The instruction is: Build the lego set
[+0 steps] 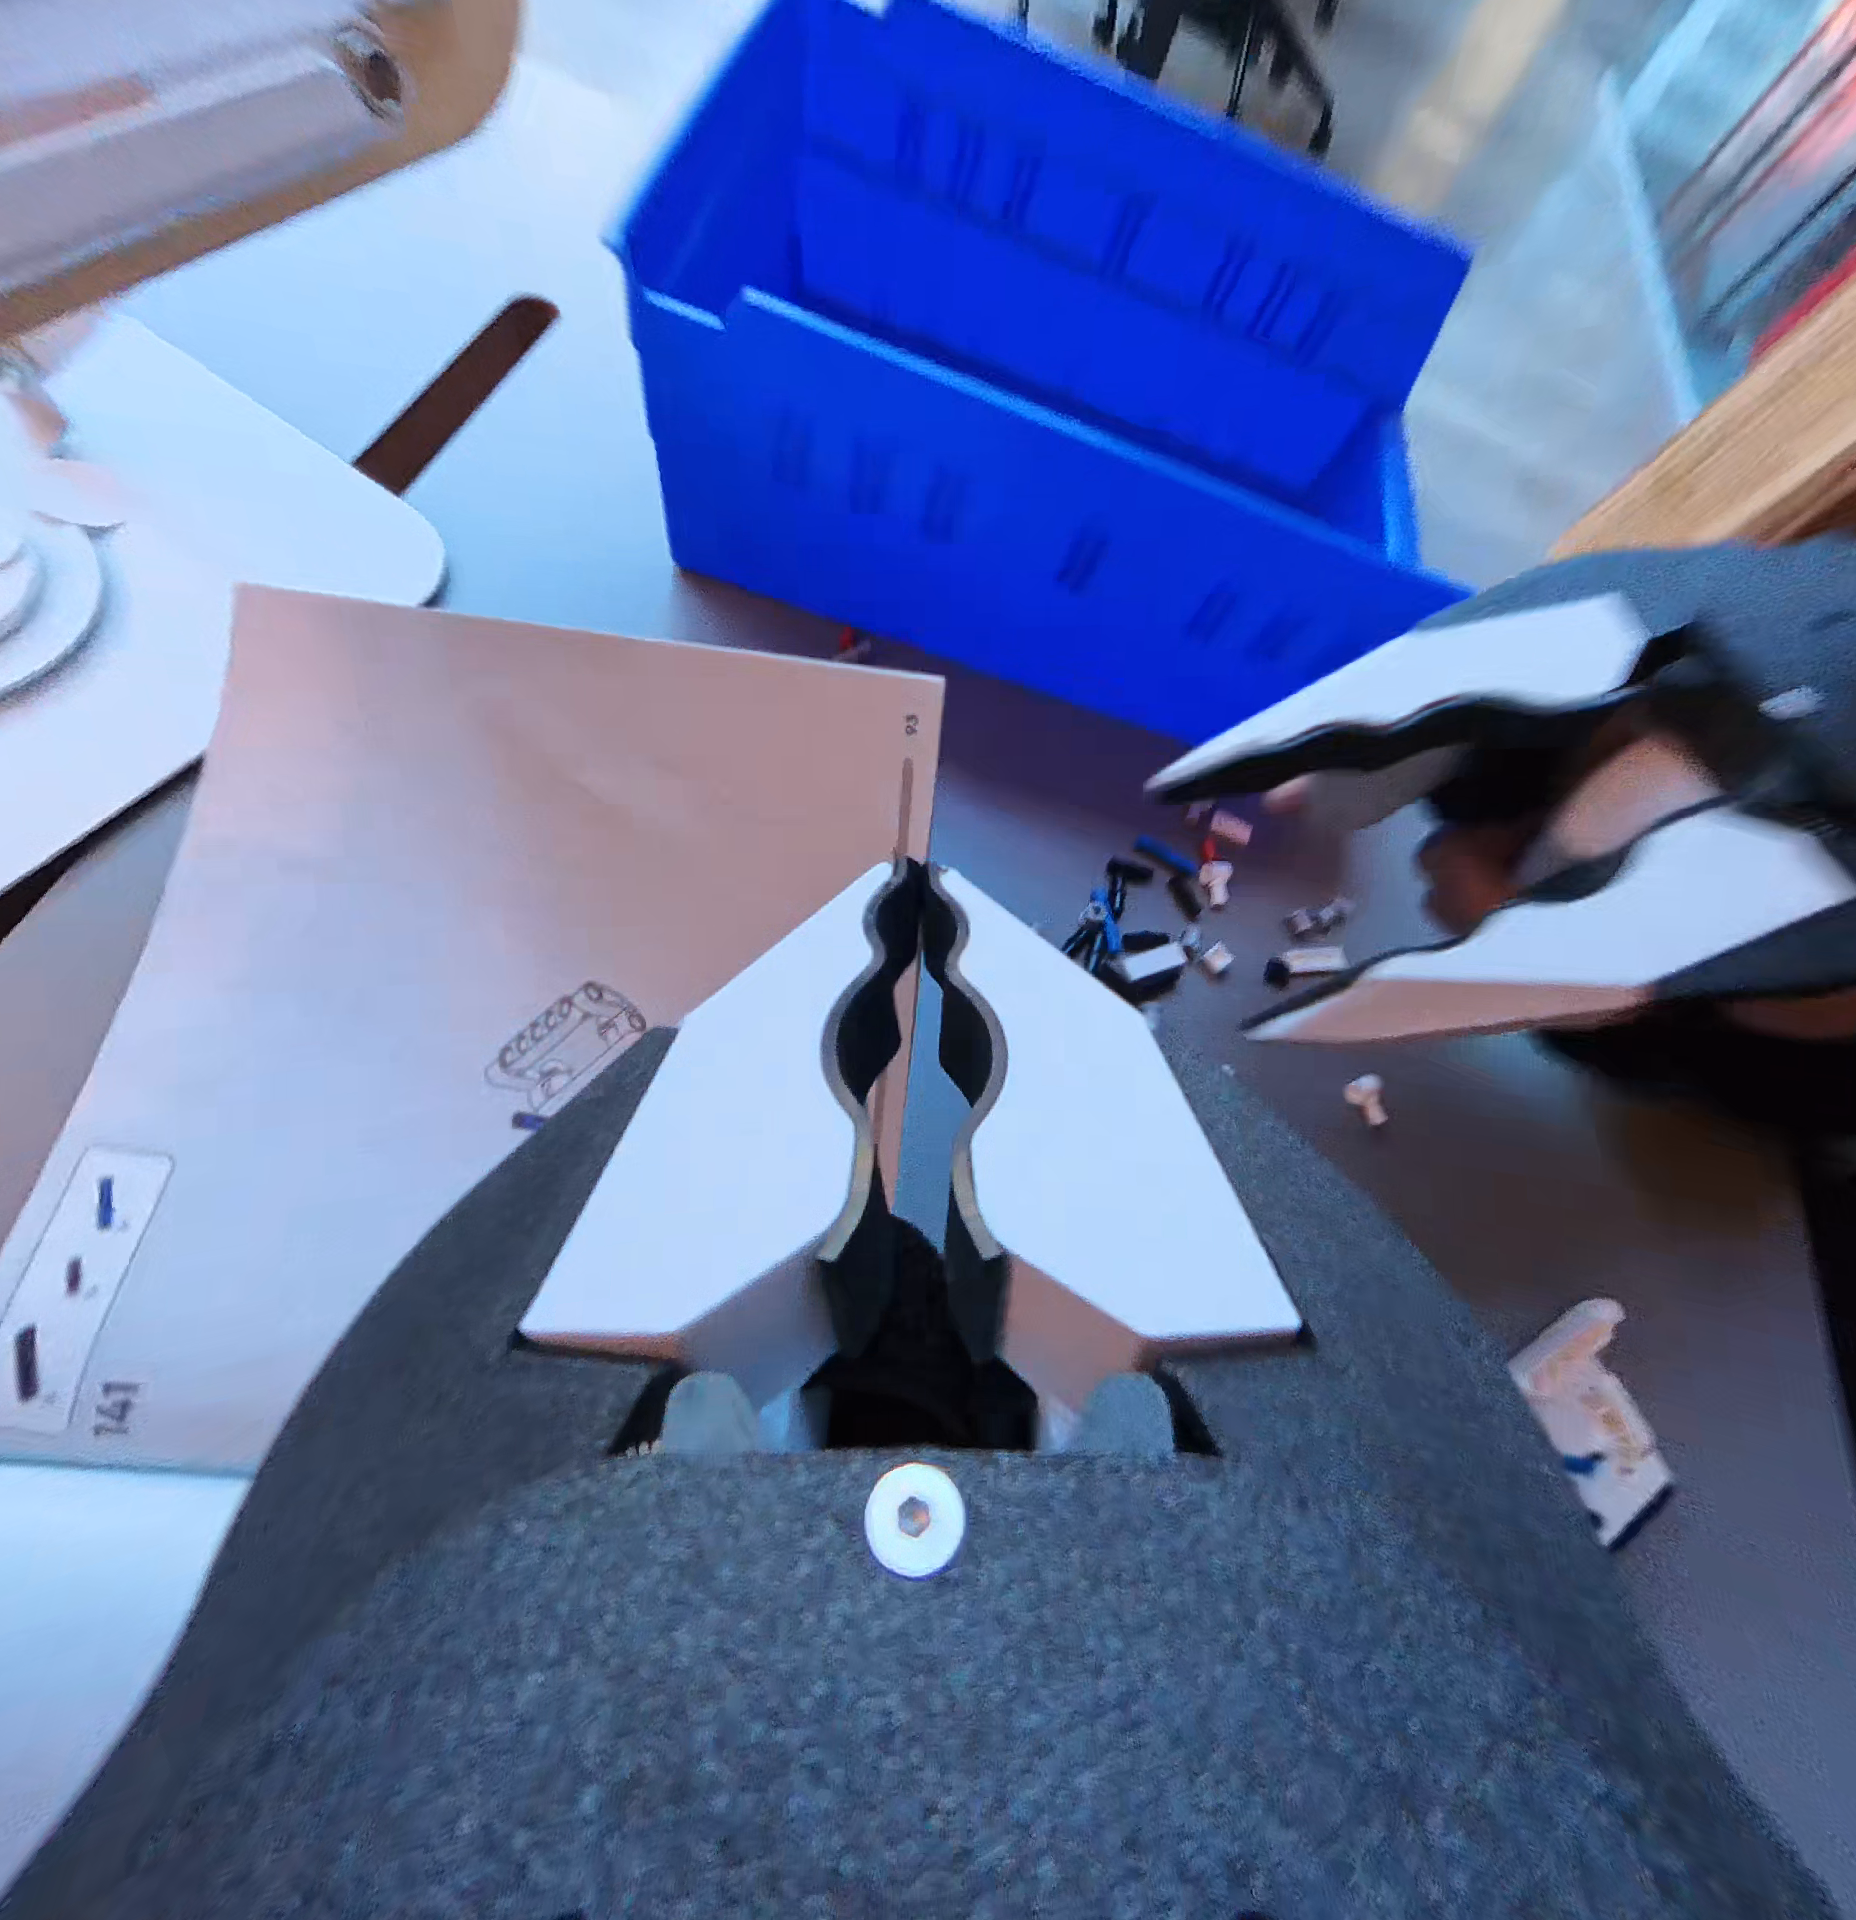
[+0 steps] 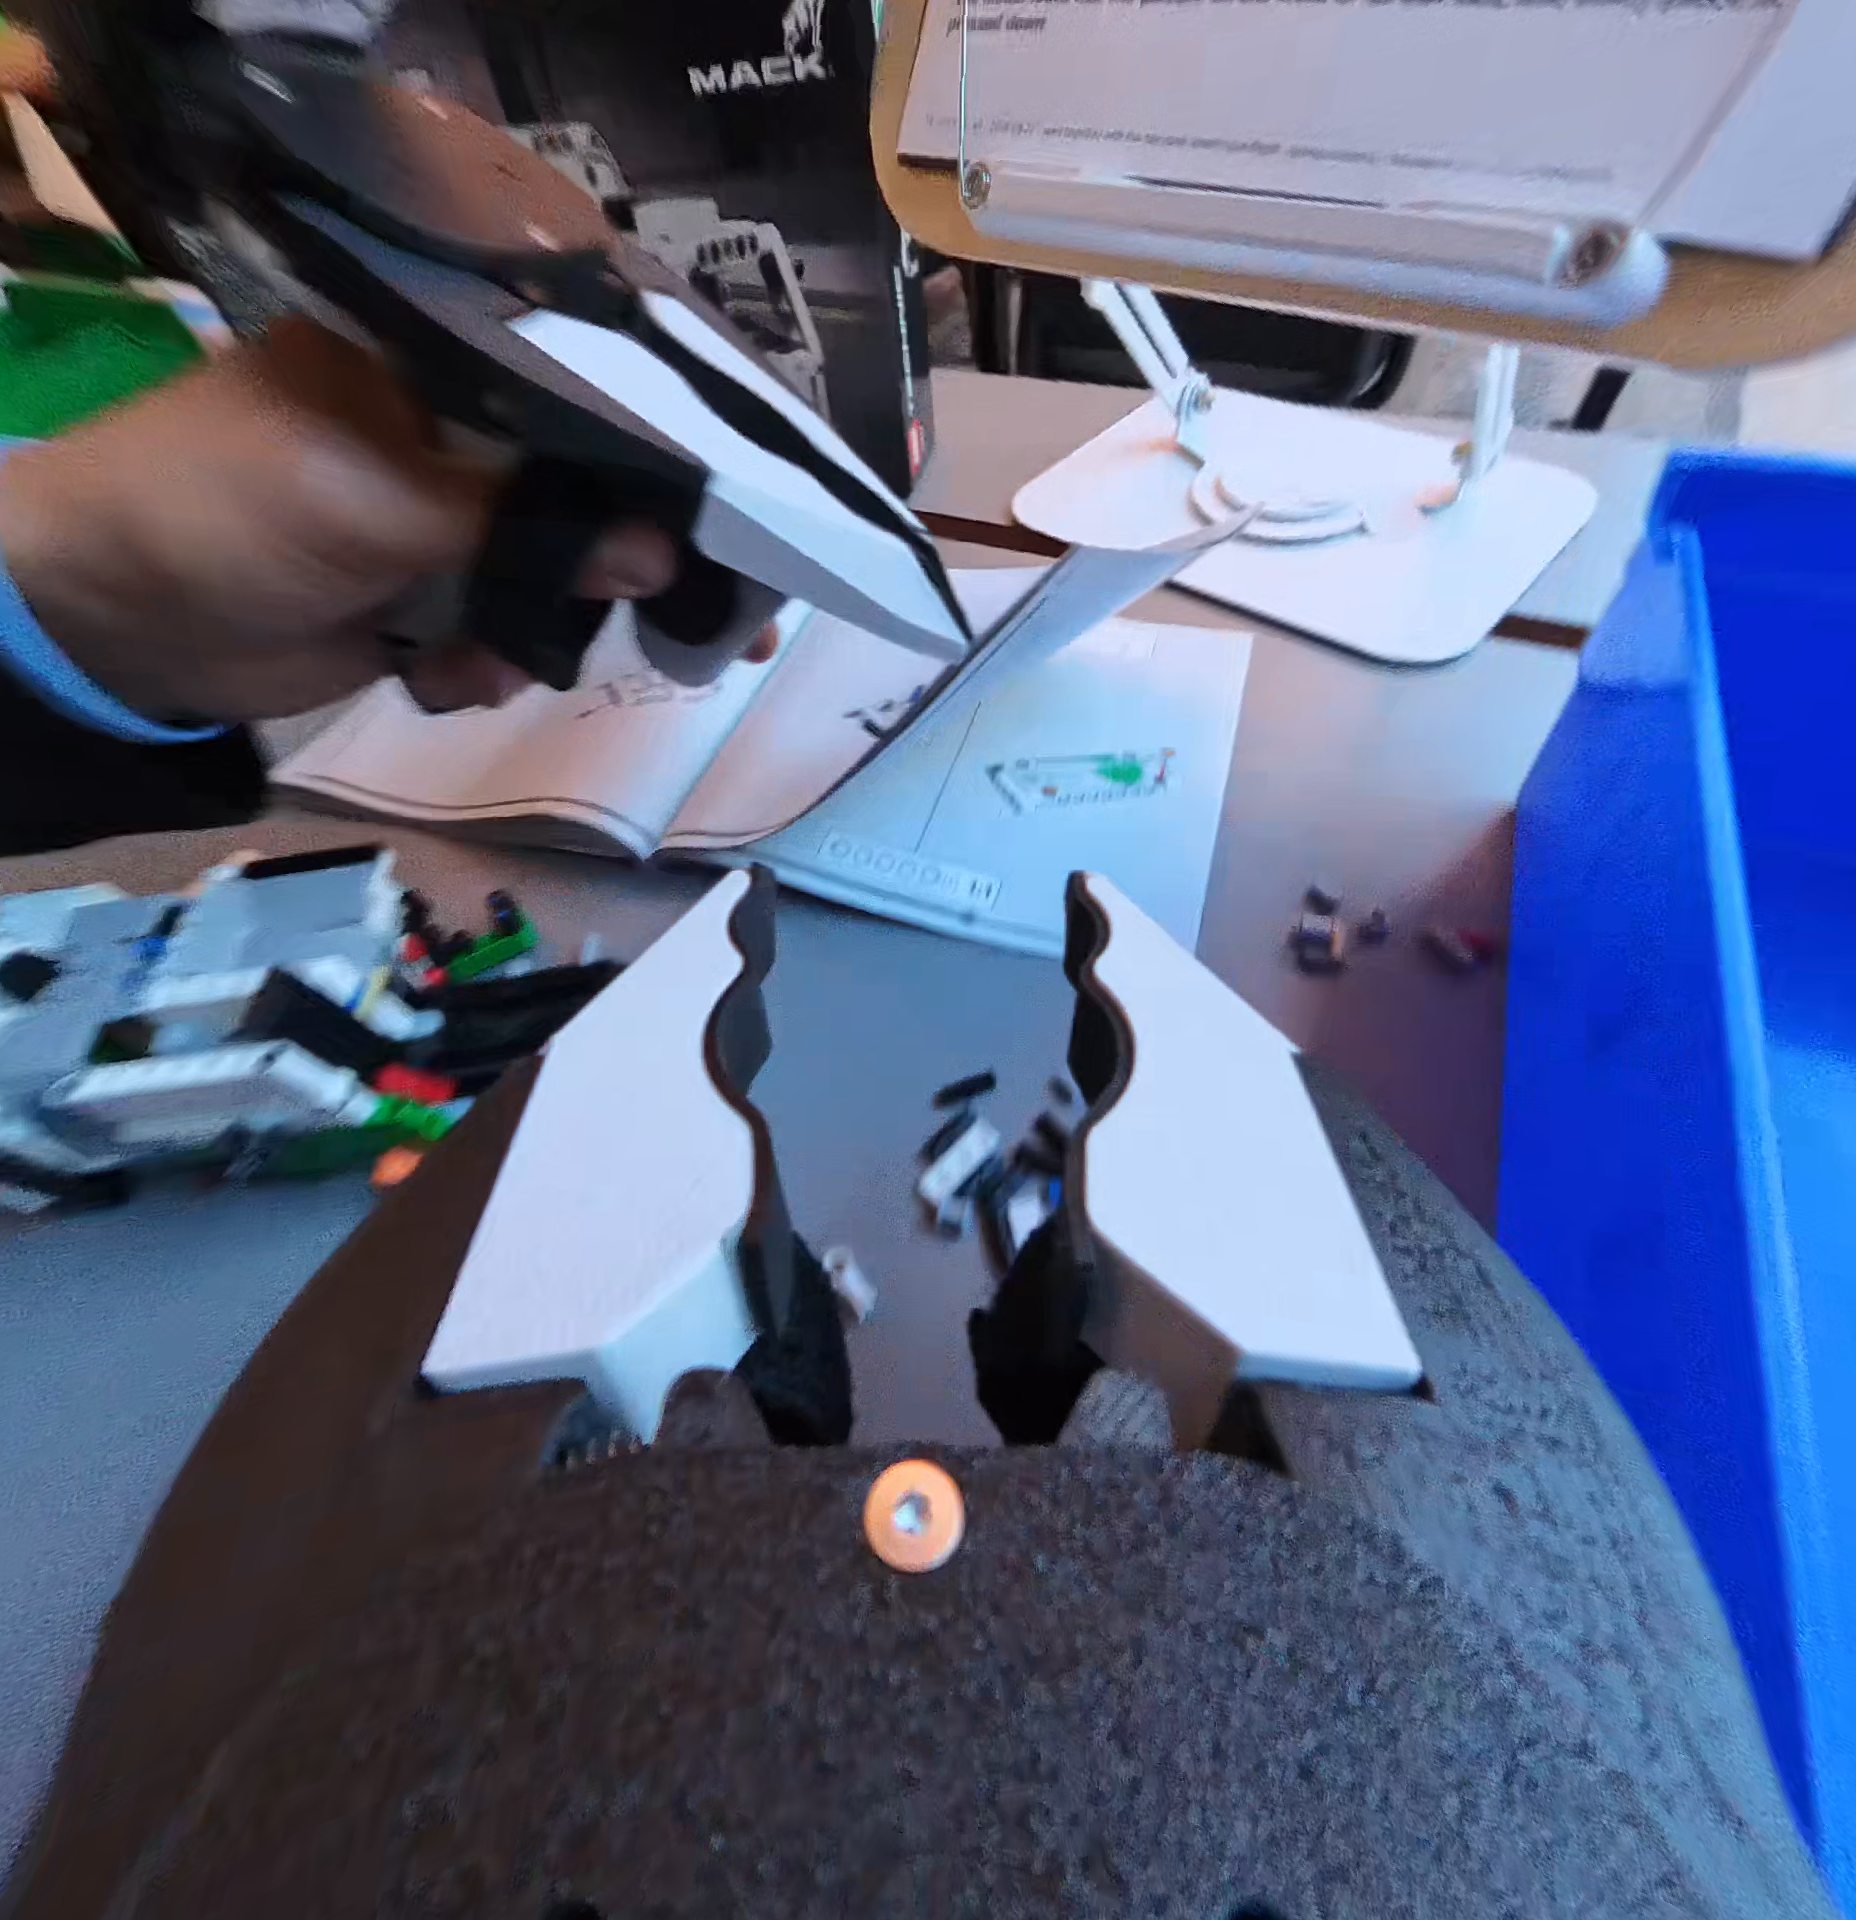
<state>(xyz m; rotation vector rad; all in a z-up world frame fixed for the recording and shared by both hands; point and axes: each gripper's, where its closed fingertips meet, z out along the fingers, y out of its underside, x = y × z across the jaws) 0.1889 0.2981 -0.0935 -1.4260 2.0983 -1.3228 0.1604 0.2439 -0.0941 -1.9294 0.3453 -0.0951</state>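
Office-like workspace: document stand (image 2: 1308, 520), blue bin (image 1: 1017, 416).

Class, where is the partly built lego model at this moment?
In the right wrist view, the partly built lego model lies at the left on the table, below the open instruction booklet.

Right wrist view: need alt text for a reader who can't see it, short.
The right gripper hangs open above small loose lego pieces on a dark table. Beyond it, the left gripper pinches a page of the open instruction booklet and lifts it. A partly built white model sits at left, a blue bin at right.
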